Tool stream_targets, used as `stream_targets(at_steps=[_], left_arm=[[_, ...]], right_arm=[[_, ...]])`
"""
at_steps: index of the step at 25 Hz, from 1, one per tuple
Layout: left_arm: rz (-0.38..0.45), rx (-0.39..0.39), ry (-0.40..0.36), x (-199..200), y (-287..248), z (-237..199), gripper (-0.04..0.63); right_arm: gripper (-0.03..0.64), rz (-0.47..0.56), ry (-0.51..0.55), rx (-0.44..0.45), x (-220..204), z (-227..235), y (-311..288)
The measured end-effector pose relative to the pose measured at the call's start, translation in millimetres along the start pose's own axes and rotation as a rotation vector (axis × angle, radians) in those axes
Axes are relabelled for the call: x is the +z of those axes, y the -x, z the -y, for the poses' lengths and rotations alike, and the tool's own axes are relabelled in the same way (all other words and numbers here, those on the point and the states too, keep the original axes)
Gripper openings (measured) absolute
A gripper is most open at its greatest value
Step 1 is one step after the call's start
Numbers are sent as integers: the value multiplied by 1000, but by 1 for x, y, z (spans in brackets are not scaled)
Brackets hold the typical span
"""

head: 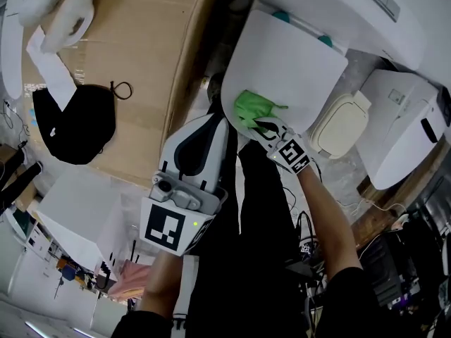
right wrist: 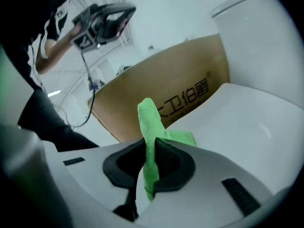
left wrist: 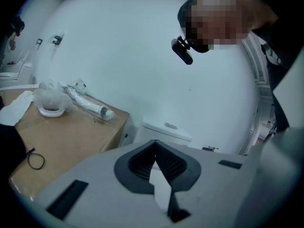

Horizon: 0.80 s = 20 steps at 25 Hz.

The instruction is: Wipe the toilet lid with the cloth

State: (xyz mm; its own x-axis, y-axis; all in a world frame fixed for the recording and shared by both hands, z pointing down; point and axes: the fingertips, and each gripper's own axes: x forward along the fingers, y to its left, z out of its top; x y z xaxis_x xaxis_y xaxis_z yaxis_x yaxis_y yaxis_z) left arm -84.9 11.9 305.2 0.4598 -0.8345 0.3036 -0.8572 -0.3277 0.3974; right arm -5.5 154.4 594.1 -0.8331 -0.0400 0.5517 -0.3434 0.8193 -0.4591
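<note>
Head view: the white toilet lid [head: 296, 69] fills the upper middle of the frame, closed and flat, with the cistern [head: 338, 5] above it at the top right. The green cloth [head: 255, 108] lies bunched on the lid's lower left edge, touching the surface. The right gripper [head: 262, 127] comes up from the lower right and meets the cloth at its lower end, its marker cube just behind. In the right gripper view the jaws are clamped on the cloth: one fold stands up between the pads and another hangs below them, while the rest spreads onto the lid to the right. A cardboard box [head: 141, 62] stands beyond the lid there; in the head view it takes up the upper left, with a black bag [head: 74, 122] on it. The left gripper [left wrist: 156, 144] sits at the lower centre of the head view, left of the cloth and apart from it. Its own view shows its jaw tips meeting with nothing between them.
</note>
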Motion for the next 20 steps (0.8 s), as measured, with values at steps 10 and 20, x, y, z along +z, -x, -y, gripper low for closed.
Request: stream_targets(at_steps=[10,20], left_arm=[[-11,-58,-10,7,-23,19,8],[-38,-100,-19,8,-44,30,8]], right_arm=[[52,563,-395,-408,95,115,143],[51,619,-464,-928,66,236,233]])
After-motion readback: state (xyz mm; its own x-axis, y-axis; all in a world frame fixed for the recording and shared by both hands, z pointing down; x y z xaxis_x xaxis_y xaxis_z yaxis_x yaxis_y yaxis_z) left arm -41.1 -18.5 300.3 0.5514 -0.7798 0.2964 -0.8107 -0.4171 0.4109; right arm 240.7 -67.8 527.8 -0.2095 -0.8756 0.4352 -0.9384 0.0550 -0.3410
